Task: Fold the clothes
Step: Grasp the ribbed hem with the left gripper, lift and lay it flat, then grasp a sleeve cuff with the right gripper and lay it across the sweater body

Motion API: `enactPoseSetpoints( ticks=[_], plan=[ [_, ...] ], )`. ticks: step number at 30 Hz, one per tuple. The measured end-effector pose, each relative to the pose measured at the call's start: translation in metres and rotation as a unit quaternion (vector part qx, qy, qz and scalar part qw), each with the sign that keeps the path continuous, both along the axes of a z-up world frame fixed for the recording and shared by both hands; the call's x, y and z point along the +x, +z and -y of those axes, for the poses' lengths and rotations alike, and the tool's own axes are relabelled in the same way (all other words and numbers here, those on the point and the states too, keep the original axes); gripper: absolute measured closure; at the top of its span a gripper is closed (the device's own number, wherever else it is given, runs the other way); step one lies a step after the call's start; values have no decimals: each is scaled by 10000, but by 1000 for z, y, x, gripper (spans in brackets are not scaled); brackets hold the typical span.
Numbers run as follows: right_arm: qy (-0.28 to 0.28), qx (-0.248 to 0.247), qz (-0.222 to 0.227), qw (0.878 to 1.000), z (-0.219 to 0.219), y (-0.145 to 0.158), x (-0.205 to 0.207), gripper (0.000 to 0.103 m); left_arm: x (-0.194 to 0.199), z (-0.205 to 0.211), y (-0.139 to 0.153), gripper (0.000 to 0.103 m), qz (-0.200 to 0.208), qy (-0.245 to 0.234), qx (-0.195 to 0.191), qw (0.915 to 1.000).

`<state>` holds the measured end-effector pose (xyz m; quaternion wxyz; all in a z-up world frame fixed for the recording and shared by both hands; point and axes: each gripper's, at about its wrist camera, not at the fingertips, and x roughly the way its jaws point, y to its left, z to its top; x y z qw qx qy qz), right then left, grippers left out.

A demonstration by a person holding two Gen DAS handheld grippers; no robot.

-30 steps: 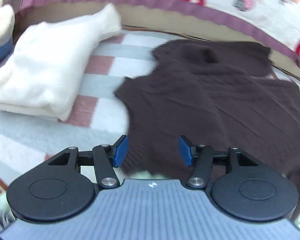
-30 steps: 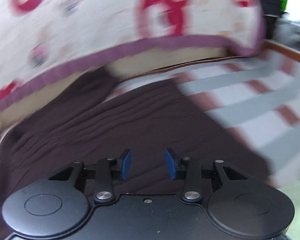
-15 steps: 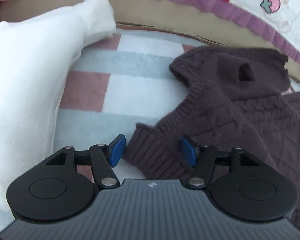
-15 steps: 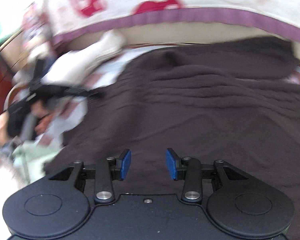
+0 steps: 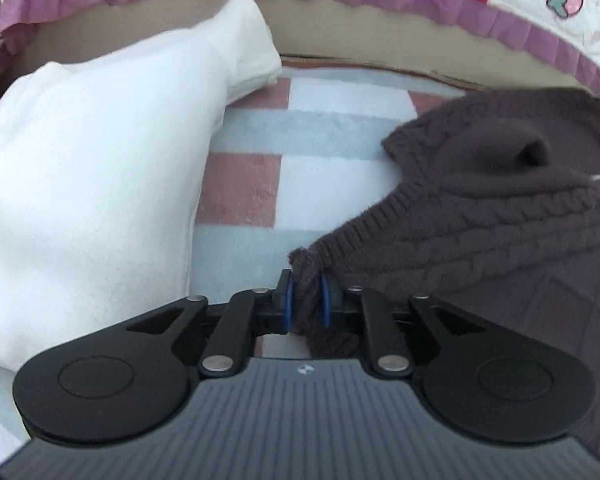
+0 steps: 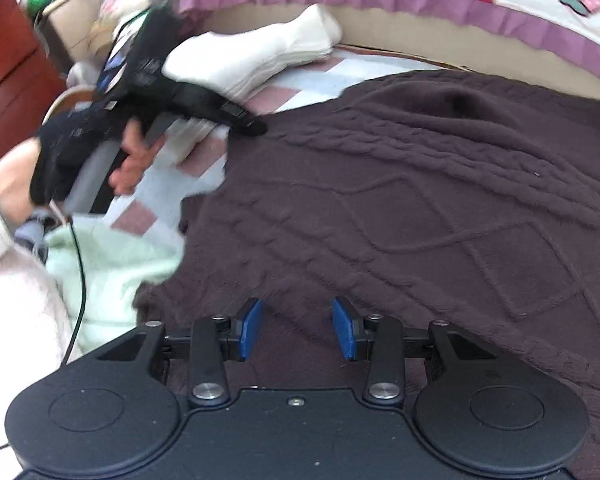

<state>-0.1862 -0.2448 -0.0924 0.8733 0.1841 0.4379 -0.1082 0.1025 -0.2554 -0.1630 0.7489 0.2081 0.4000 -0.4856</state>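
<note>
Left gripper (image 5: 305, 300): jaws clamped on the ribbed edge of the brown sweater (image 5: 500, 232), at the corner nearest the left side; half a second ago parted and straddling that same edge. Judged: grip now secured, a corner ready for lifting or drawing over into a fold.

Right gripper (image 6: 298, 330): jaws apart, nothing between them, poised low over the near hem of the brown sweater (image 6: 400, 208); a second ago aimed further right, since swung round toward the left gripper (image 6: 244, 122).

Brown sweater: dark cable-knit with diamond pattern, spread mostly flat on the checked blanket (image 5: 340, 168) of the bed, ahead of and right of the left jaws, filling the view ahead of the right jaws. High collar standing open at the far end. Fabric slightly puckered where pinched. No completed fold visible.

White garment (image 5: 92, 184): folded, left of the left jaws, apart from the sweater.

Pale green garment (image 6: 112, 260): left of the right jaws, beside the sweater's hem.
</note>
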Motion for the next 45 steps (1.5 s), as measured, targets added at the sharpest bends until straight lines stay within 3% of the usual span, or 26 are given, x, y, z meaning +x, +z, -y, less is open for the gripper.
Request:
enactPoseSetpoints(
  ticks=[2,8,12,14,18,22,24,26,27,29,30,31,32,33,34,37,39,45],
  plan=[
    [23,73,43,10000,-3,6,-8,58,-2,-4,6,58,0,86,-67,9999],
    [-716,251,185,9969,25,24,-45,57,-47,-20,38,59,132,-894,-548,9944],
    [-1194,-29,24,9928,38,38,-93,56,-85,-31,43,61,-275,-1661,-652,9836],
    [-1545,-384,-151,9871,37,44,-128,51,-99,-34,42,61,-573,-2088,-624,9743],
    [-2633,-583,-476,9618,38,42,-203,50,-123,-46,42,59,-973,-2709,-532,9562],
    [-3571,-71,-530,9325,43,28,-256,50,-139,-62,37,56,-676,-2606,85,9630],
    [-3835,294,-336,9225,39,16,-268,50,-138,-70,33,56,-705,-2366,382,9683],
    [-4072,690,-111,9107,36,3,-278,49,-131,-81,41,56,-1041,-2277,163,9680],
    [-4148,945,43,9050,36,-5,-282,49,-127,-86,47,57,-1347,-2303,3,9637],
    [-4233,1530,410,8920,37,-24,-285,49,-121,-90,54,56,-1941,-2549,-221,9470],
    [-4314,1676,588,8845,37,-33,-285,49,-122,-90,53,56,-1919,-2551,-162,9475],
    [-4424,1722,761,8768,37,-41,-283,52,-124,-90,52,56,-1877,-2545,-94,9486],
    [-4483,1706,937,8724,37,-48,-281,71,-126,-90,51,56,-1835,-2539,-25,9496],
    [-4463,1623,1063,8736,35,-49,-280,87,-129,-87,46,56,-1717,-2441,145,9543],
    [-4374,1503,1171,8789,33,-46,-279,91,-132,-84,41,56,-1592,-2336,321,9587],
    [-3885,790,1921,8977,12,-10,-285,91,-127,-81,31,54,-1597,-1942,562,9662],
    [-3674,584,2295,8994,-3,18,-291,92,-115,-81,27,49,-1772,-1681,532,9683],
    [-3609,-86,2661,8938,-40,77,-310,92,-114,-93,43,50,-1553,-1676,-30,9735]
  ],
)
